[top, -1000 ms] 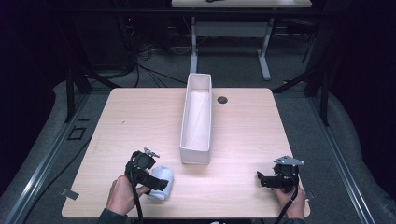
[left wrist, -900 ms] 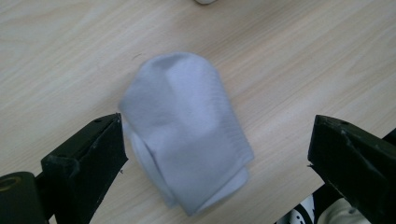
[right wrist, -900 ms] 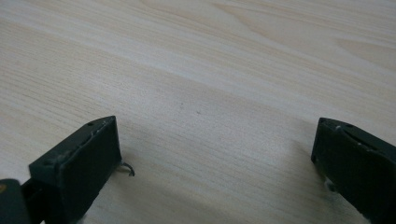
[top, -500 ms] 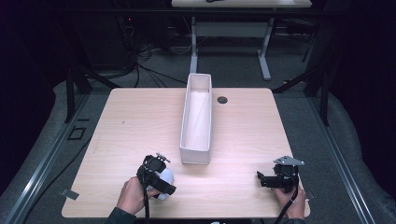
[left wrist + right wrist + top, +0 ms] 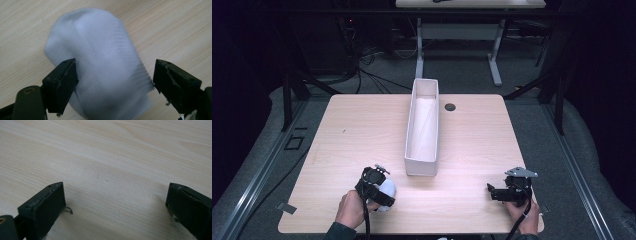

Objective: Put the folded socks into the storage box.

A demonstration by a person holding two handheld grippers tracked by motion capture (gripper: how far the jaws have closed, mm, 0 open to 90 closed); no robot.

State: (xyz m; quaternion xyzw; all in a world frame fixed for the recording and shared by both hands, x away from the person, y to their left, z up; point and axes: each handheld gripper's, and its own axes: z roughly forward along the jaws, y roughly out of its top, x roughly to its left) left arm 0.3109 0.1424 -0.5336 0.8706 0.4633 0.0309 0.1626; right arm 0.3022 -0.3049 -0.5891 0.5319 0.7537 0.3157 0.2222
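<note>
The left hand-held gripper point(image 5: 379, 189) is seen at the near left edge of the tabletop point(image 5: 362, 130), shifted rightward toward the box since the earlier frames; its jaws stand wide apart around a white sock bundle point(image 5: 100, 65), one jaw touching the fabric, the other just clear; the bundle lies on the wood. The right hand-held gripper point(image 5: 497, 192) is unchanged at the near right, jaws spread wide over bare wood, nothing held. Farther off, a long white open box point(image 5: 422, 127) stands at centre; a dark grommet point(image 5: 450, 107) lies beside its far end.
</note>
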